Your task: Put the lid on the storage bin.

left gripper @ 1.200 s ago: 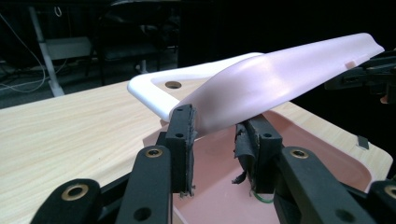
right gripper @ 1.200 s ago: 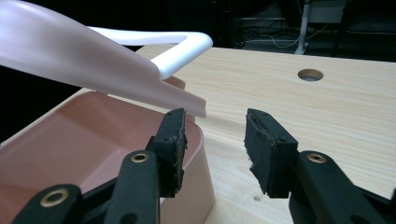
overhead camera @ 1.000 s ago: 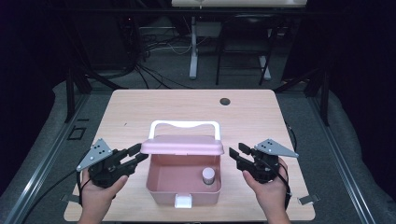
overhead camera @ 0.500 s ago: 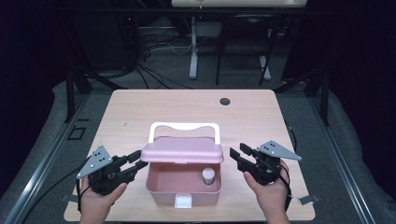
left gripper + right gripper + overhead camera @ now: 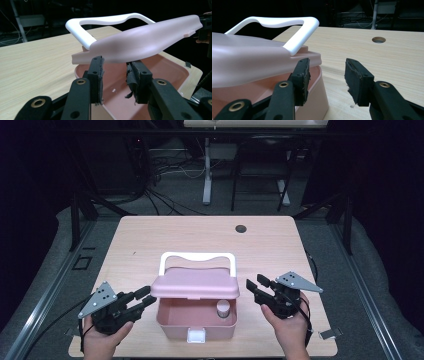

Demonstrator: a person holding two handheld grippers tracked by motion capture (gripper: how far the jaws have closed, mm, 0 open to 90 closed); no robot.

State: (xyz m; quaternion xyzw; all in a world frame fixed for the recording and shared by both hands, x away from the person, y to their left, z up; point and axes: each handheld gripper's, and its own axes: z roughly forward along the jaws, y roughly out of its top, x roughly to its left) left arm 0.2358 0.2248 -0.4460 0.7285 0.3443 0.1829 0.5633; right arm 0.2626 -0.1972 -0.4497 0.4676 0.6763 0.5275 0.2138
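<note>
Pink box, lid half raised, both grippers alongside

The pink box (image 5: 196,320) is seen near the front edge of the bench (image 5: 150,240), roughly midway across it. Its lid (image 5: 195,285) is held partly raised, tilted over the rear of the tub, with the white handle (image 5: 197,257) projecting behind it. A small white-capped jar (image 5: 223,308) is seen standing inside the tub at its right side. A white latch (image 5: 196,336) is visible on the front wall.

The left gripper (image 5: 145,297) is placed at the left end of the lid; in the left gripper view its jaws stand partly apart directly beneath the lid edge (image 5: 140,42), and nothing is clamped between the pads, which have just been closing slightly. Whether the lid rests on the jaw tips cannot be told. The right gripper (image 5: 255,285) is held just beside the right end of the lid, jaws fairly wide and lately opening, with nothing between them; one pad (image 5: 302,75) lies close to the tub rim, the other over bare bench.

Judged progress: the latch is released and the lid is lifted partway. Left to be done, if opening is intended: the lid is to be swung fully back. If closing: it is to be lowered and latched
</note>
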